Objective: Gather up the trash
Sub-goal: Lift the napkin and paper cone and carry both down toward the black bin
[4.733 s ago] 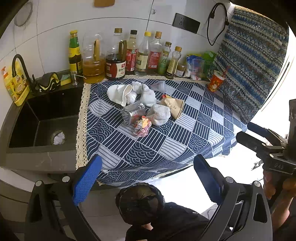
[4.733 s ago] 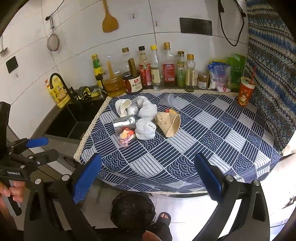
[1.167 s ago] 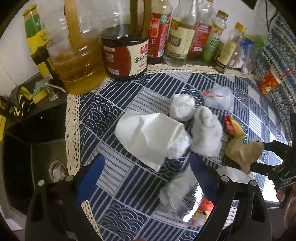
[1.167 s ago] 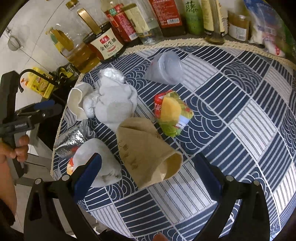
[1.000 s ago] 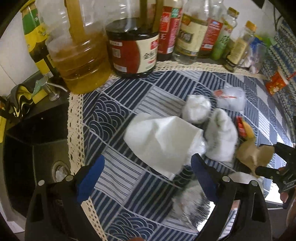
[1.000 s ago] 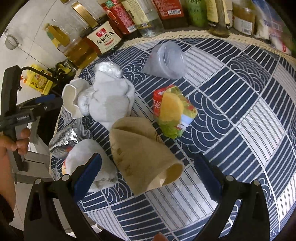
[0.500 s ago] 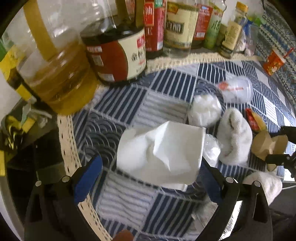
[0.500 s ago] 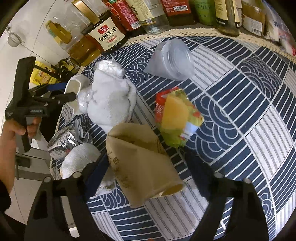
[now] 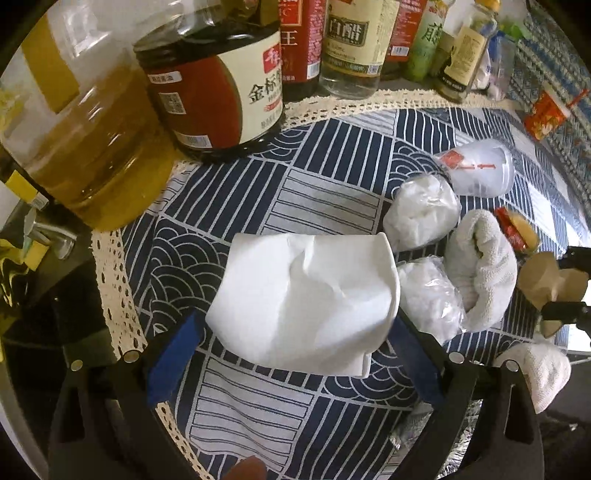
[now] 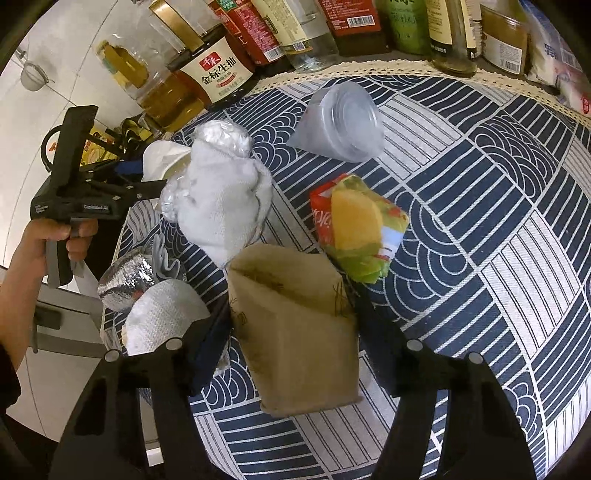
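Both tongs have dropped from a high, standing-off view of the worktop to right down among the litter, and each now brackets a piece. Nearest in the right wrist view, the right tongs [image 10: 291, 325] have narrowed since half a second ago until their fingers press both sides of the brown paper cup [image 10: 295, 332], which is squeezed flat-sided between them; it looks gripped, though not lifted off the patterned cloth [image 10: 498, 258]. In the left wrist view the left tongs [image 9: 291, 343] stand wide either side of the white paper cup [image 9: 306, 295], blue pads just touching or just beside it; I cannot tell whether they bear on it. So I judge one pickup is in hand and a second about to close, with everything else left to collect. Just beyond the brown paper cup lie the snack wrapper [image 10: 358, 225] and the white sock-like cloth [image 10: 221, 206], with a foil ball [image 10: 127, 284] to its left. Farther off lies the clear plastic cup [image 10: 340, 122], and behind that the bottles [image 10: 295, 29] along the wall.
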### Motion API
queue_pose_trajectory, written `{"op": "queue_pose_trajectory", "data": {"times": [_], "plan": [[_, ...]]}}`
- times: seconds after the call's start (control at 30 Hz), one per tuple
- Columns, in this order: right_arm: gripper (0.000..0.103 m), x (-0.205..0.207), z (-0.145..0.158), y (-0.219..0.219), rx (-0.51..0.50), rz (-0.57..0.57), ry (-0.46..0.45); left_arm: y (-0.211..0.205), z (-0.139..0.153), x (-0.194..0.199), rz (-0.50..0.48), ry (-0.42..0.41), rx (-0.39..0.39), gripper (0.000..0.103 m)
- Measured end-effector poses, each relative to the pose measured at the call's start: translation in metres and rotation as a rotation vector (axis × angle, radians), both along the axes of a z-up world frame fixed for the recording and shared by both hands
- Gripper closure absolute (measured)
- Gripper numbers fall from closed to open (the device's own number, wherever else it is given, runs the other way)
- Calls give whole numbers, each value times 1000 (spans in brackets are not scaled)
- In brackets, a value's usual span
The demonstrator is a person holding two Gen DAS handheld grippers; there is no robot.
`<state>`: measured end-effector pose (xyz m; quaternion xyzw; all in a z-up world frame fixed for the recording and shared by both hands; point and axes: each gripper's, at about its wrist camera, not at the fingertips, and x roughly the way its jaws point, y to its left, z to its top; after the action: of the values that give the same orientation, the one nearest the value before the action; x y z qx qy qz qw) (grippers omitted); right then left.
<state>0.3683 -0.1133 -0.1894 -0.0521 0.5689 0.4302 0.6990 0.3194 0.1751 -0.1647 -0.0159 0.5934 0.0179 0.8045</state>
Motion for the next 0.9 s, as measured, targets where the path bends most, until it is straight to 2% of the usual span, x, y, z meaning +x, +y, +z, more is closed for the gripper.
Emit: {"op": "queue_pose_trajectory", "data": {"times": [0.07, 0.4, 0.73, 0.9], "plan": [[36, -1, 2, -2, 0, 1, -5, -3, 0, 0, -20, -3, 12, 13], [36, -7, 11, -13, 16, -17, -20, 0, 11, -5, 2, -18, 36, 14], [36, -26, 39, -25, 20, -36, -61, -20, 47, -33, -6, -67, 28, 14], [36, -49, 60, -31, 36, -41, -109, -31, 76, -61, 31, -133, 46, 15]]}}
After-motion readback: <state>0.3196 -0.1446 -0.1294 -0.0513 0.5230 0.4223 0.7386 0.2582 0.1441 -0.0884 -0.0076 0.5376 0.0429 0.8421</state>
